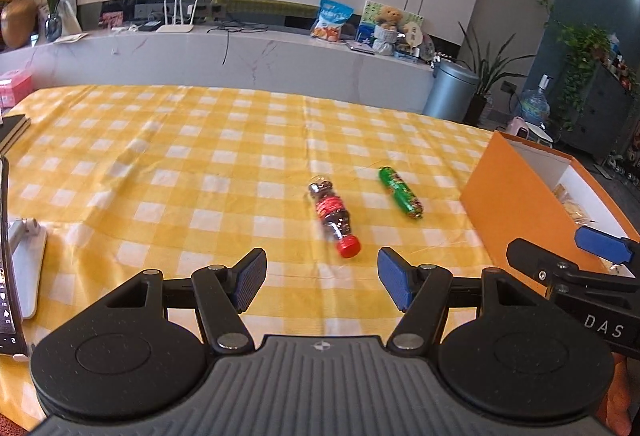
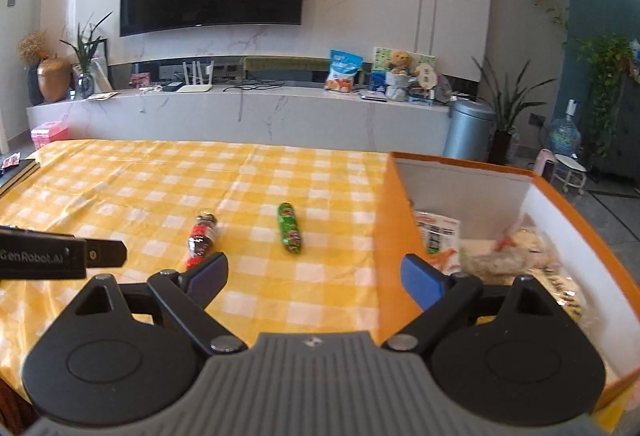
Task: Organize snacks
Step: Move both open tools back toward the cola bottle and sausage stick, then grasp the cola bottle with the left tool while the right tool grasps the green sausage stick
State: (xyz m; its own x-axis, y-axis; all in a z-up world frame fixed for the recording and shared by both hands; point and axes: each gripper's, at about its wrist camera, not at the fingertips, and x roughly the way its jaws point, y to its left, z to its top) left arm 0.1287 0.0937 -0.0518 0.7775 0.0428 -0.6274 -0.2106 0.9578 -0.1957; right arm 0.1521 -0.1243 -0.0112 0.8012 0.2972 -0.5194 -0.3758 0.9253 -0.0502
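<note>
Two snacks left ahead of both empty, wide-open grippers, left gripper and right gripper: the cola bottle just beyond the left pads may roll off a loose pinch, while the green snack tube waits farther out.

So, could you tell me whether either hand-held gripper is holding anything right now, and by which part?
Nothing is held: the left hand-held gripper and right hand-held gripper are both open and empty.

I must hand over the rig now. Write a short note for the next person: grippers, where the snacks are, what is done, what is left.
Left gripper: open, empty, above the tablecloth, facing the cola bottle.
Right gripper: open, empty, near the orange box.
Cola bottle and green snack roll lie side by side on the cloth, apart, left of the box.
Done: several snack packets are in the box.
Left: bottle and green roll, probably into the box.
</note>
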